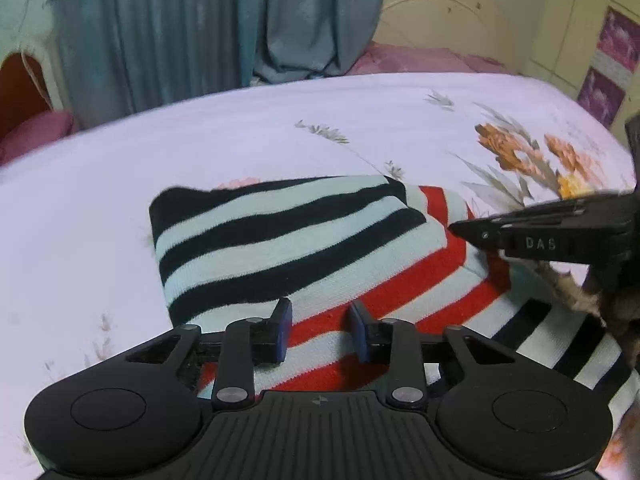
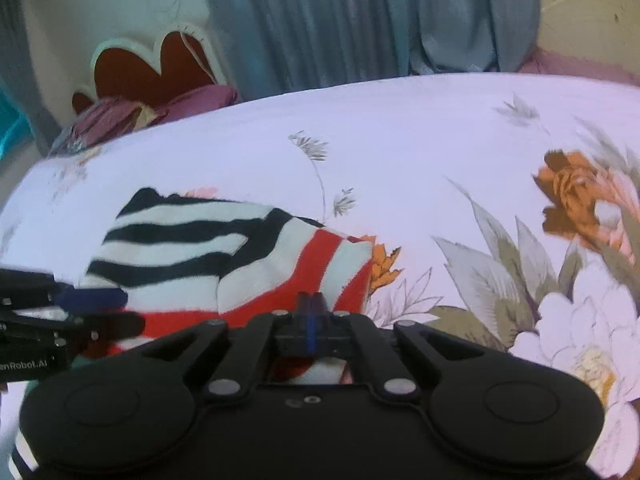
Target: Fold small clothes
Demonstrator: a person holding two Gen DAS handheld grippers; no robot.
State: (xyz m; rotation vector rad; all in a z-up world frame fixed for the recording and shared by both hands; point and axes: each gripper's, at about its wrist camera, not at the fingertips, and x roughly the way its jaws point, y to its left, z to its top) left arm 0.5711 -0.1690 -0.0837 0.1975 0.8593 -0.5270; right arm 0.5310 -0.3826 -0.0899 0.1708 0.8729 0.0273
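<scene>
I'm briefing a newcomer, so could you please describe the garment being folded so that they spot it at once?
On the floral bedsheet, just ahead of both claws, lies the striped knit garment. It alone carries bold bands: black-and-white on its folded-over flap, red-and-white beneath.

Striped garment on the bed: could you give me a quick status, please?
Left gripper open above striped garment. Right gripper shut, no cloth visible between fingers. Garment partly folded on floral bedsheet. Nothing in the way.

A bed [image 1: 280,120] covered by a pale lilac sheet printed with orange flowers [image 2: 576,192] and grey leaves fills the room's foreground. Behind it hang grey-blue curtains [image 1: 192,28]. A cream curved headboard [image 1: 448,12] stands at the right, with pink pillows [image 1: 408,58] below it. The light is soft and even.
</scene>
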